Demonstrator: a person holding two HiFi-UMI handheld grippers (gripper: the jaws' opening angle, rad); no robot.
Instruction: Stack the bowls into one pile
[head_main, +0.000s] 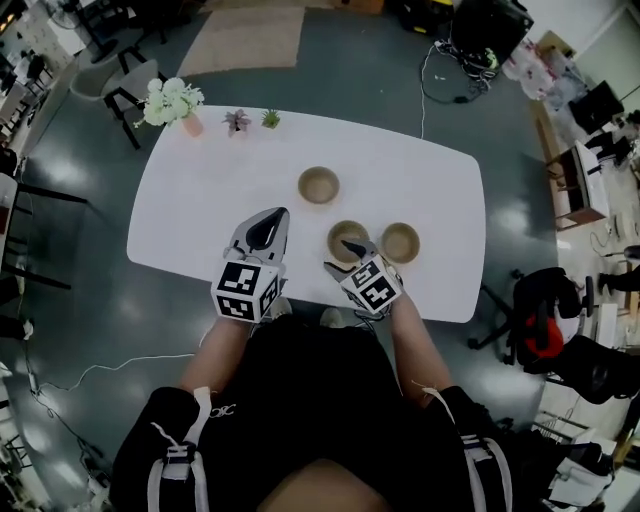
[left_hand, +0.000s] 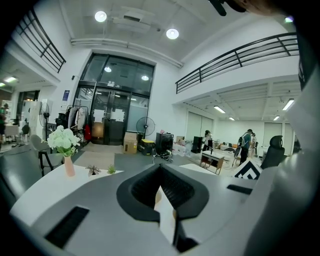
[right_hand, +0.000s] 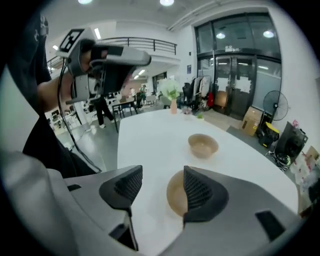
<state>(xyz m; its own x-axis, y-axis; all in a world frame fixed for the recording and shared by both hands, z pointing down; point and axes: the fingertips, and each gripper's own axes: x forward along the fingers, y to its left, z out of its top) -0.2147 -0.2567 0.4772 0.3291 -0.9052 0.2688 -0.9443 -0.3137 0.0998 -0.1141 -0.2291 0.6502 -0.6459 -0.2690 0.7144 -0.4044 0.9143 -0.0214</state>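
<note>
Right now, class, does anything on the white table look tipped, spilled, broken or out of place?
Nothing stands out. Three round tan bowls sit upright and apart on the white table, with no spill; a pink vase of white flowers and two small potted plants stand upright at its far edge.

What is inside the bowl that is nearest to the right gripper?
The nearest bowl shows only bare inner wall. One jaw of the right gripper covers the rest, which stays unseen.

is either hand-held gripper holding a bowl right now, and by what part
Nothing is held. The right hand-held gripper stands open at the middle bowl without pressing on it; the left hand-held gripper is shut on nothing.
</note>
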